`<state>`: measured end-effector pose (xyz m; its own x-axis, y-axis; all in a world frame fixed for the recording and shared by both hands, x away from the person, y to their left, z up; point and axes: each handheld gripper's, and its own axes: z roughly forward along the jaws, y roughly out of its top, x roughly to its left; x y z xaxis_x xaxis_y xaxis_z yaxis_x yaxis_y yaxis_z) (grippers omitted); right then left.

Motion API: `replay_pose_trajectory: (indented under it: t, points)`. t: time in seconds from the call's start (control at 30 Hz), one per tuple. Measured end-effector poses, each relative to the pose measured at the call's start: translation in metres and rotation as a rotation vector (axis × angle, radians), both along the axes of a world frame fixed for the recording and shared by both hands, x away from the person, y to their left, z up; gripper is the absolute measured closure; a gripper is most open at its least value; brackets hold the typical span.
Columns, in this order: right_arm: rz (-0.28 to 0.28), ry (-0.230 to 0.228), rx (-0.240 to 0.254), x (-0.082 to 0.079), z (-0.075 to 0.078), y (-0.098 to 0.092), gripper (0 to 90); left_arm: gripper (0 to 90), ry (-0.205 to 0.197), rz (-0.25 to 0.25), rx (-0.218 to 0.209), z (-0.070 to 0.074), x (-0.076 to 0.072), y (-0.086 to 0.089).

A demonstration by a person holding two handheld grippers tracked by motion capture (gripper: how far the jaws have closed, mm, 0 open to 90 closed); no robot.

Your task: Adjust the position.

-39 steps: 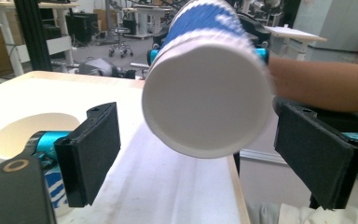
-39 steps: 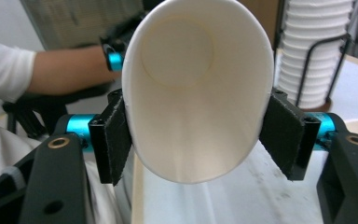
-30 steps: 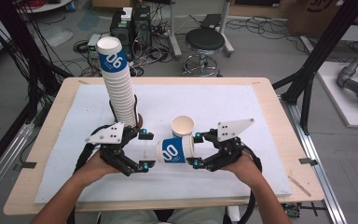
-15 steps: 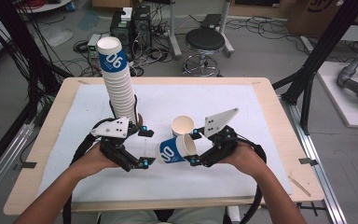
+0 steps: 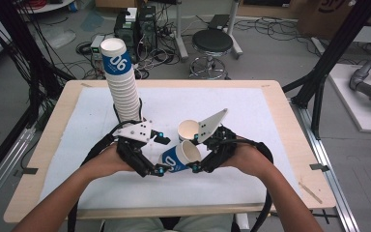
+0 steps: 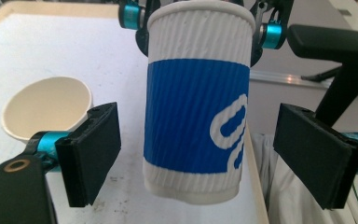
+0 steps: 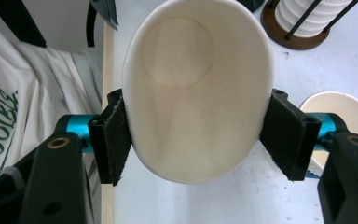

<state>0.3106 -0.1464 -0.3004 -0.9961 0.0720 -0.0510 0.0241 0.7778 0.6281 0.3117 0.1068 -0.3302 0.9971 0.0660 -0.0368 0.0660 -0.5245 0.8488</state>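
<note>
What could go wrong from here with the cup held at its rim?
1. The right tool squeezes the blue-and-white paper cup oval at its rim; it may crease or slip.
2. The left tool stands open around the cup's base, giving no support.
3. The loose cup standing close behind could be knocked over.

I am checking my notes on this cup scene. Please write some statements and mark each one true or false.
1. The right gripper squeezes the blue-and-white cup at its rim. True.
2. The left gripper clamps that cup. False: its jaws stand apart from the cup.
3. A second cup stands open on the table. True.
4. The tall cup stack lies on its side. False: it stands upright.
</note>
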Motion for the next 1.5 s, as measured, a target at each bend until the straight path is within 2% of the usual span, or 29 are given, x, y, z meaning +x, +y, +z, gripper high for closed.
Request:
replay_pose_trajectory:
  t: [0.17,0.4,0.5,0.63,0.7,0.83,0.9,1.0,1.1,1.17,1.33,1.4,1.5]
  points:
    - [0.013,0.002,-0.042,0.0,0.001,0.007,31.5,16.0,0.022,-0.016,0.066,-0.004,0.004,-0.009]
    - [0.027,0.003,-0.104,0.0,0.0,0.017,31.5,21.2,0.051,-0.042,0.112,-0.009,0.006,-0.019]
    - [0.045,-0.002,-0.111,0.001,-0.001,0.019,31.5,25.6,0.049,-0.051,0.122,-0.011,0.006,-0.021]
    - [0.042,0.005,-0.123,0.0,-0.003,0.02,31.5,30.8,0.061,-0.061,0.138,-0.013,0.005,-0.023]
    - [0.035,0.017,-0.135,-0.001,-0.003,0.021,31.5,30.8,0.062,-0.068,0.145,-0.014,0.006,-0.024]
    - [0.042,0.014,-0.151,-0.001,-0.005,0.022,31.5,31.2,0.046,-0.07,0.155,-0.016,0.005,-0.026]
    - [0.042,0.011,-0.151,-0.001,-0.005,0.022,29.7,31.0,0.038,-0.063,0.136,-0.017,0.004,-0.025]
    - [0.035,0.011,-0.102,0.0,-0.004,0.02,25.4,29.9,0.04,-0.051,0.079,-0.02,0.004,-0.02]
    - [0.014,0.033,-0.028,0.001,-0.003,0.015,21.7,30.0,0.031,-0.037,0.038,-0.024,0.003,-0.013]
    - [-0.007,0.065,0.038,0.002,-0.002,0.012,21.3,29.9,0.033,-0.024,-0.005,-0.027,0.002,-0.009]
    - [-0.062,0.112,0.234,0.005,-0.001,-0.001,20.8,29.7,0.042,0.039,-0.09,-0.036,0.001,0.005]
    - [-0.081,0.121,0.303,0.005,-0.001,-0.007,20.7,29.7,0.035,0.062,-0.129,-0.041,0.0,0.01]
    - [-0.114,0.114,0.379,0.003,-0.002,-0.016,20.3,29.7,0.015,0.097,-0.196,-0.046,-0.002,0.018]
